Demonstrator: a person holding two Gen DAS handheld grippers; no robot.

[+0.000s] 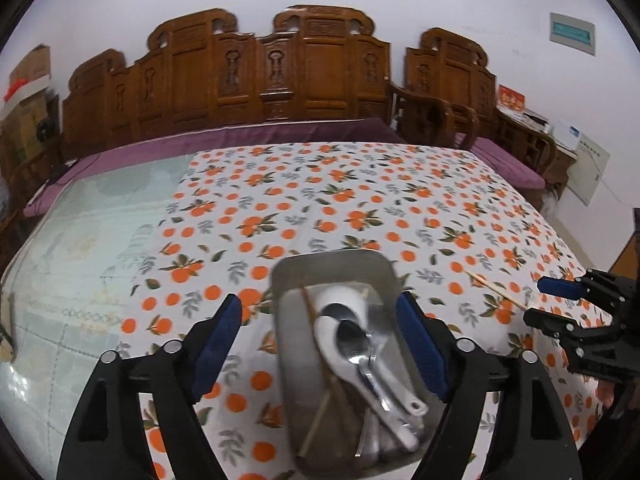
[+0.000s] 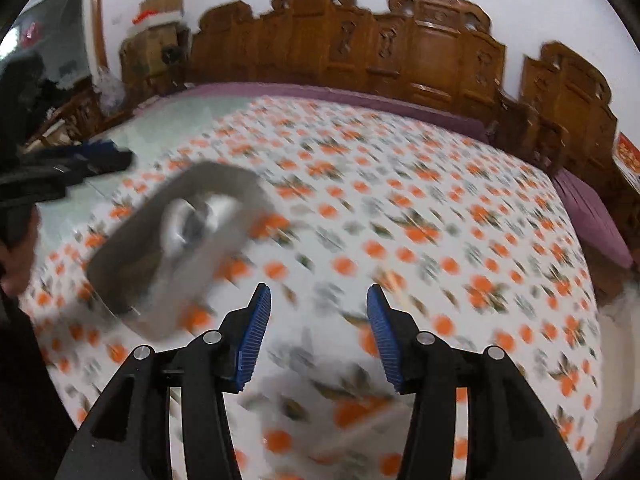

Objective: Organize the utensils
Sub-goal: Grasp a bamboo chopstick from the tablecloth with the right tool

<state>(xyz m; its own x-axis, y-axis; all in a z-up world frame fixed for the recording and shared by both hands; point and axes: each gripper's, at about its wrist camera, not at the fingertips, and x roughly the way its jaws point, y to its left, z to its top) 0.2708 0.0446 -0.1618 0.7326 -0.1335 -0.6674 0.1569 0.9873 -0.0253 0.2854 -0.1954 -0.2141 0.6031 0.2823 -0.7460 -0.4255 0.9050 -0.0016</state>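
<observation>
A metal tray (image 1: 332, 258) rests on the orange-print tablecloth (image 1: 320, 200). In it lie white ceramic spoons (image 1: 344, 300), metal spoons (image 1: 354, 340) and wooden chopsticks (image 1: 316, 420). My left gripper (image 1: 319, 300) hangs over the tray with its jaws wide open astride it, and I see no pad pressing on it. One loose chopstick (image 1: 496, 290) lies on the cloth to the right. Just beyond it is my right gripper (image 1: 546, 302). The right wrist view is blurred: the right gripper (image 2: 319, 294) is open over bare cloth with nothing between its fingers, and the tray (image 2: 132, 240) is off to its left.
Carved wooden benches (image 1: 280, 68) with purple cushions (image 1: 248, 136) line the far side of the table. The left part of the table is uncovered pale glass (image 1: 88, 240). The left gripper (image 2: 80, 160) and a person's hand (image 2: 16, 264) sit at the left edge of the right wrist view.
</observation>
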